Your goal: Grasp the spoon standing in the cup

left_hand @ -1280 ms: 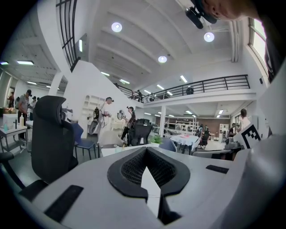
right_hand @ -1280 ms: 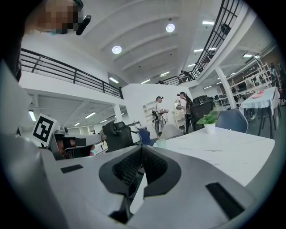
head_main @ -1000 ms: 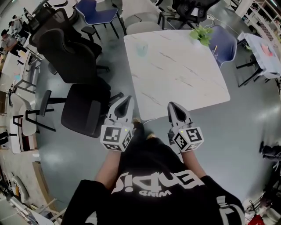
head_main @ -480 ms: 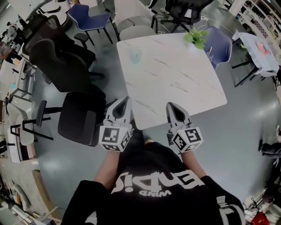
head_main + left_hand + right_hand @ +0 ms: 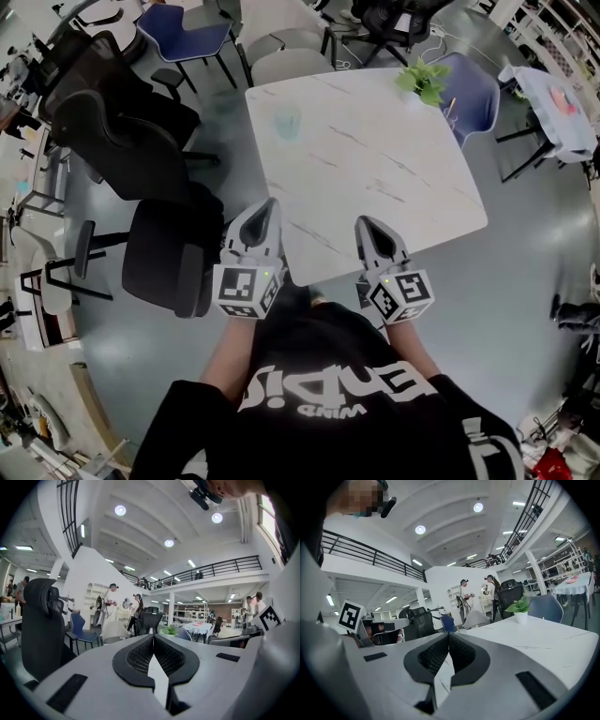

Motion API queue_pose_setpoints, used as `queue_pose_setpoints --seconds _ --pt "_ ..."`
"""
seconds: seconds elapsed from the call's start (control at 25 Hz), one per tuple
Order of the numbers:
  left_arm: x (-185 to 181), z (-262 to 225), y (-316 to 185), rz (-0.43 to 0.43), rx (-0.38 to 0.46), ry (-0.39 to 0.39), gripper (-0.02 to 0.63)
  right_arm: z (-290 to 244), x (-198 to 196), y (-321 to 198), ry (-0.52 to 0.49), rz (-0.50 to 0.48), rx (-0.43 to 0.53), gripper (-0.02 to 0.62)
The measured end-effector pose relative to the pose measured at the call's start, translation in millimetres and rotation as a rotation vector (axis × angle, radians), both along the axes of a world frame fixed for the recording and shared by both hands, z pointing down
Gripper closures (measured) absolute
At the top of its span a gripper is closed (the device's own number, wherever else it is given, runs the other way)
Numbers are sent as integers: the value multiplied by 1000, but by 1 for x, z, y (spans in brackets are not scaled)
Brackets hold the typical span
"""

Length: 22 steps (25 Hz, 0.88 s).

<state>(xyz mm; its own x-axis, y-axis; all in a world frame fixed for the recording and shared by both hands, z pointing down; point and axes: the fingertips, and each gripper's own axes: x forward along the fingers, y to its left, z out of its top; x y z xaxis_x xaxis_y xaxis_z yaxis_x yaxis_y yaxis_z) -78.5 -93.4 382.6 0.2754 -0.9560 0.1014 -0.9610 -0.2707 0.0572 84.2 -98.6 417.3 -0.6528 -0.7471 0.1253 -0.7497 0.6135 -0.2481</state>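
Closing in: left gripper (image 5: 268, 208) is riding fully shut and empty, cup (image 5: 287, 120) is sitting well ahead near the table's (image 5: 403, 187) far-left corner (spoon too small to resolve), right gripper (image 5: 366, 228) is likewise riding shut and empty; table edge is drawing nearer, so approach only, no reach yet.

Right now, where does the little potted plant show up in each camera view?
Head view: the potted plant is at the upper right, on the far corner of the table.
Left gripper view: potted plant, small, just right of centre.
Right gripper view: potted plant, right of centre, about mid-height.
Shared landmark: the blue chair right beside the plant in all three views.
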Motion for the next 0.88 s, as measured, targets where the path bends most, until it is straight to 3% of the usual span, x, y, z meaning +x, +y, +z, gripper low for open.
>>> queue_pose_setpoints --seconds 0.36,0.64,0.88 --pt "-7 4 -21 22 -4 -8 588 7 -13 -22 1 -4 -24 581" --pt "-15 6 -41 26 -14 18 430 8 -22 -38 0 -4 -33 581" --pt "-23 10 -51 30 -24 -28 422 8 -33 -48 -8 -5 -37 581"
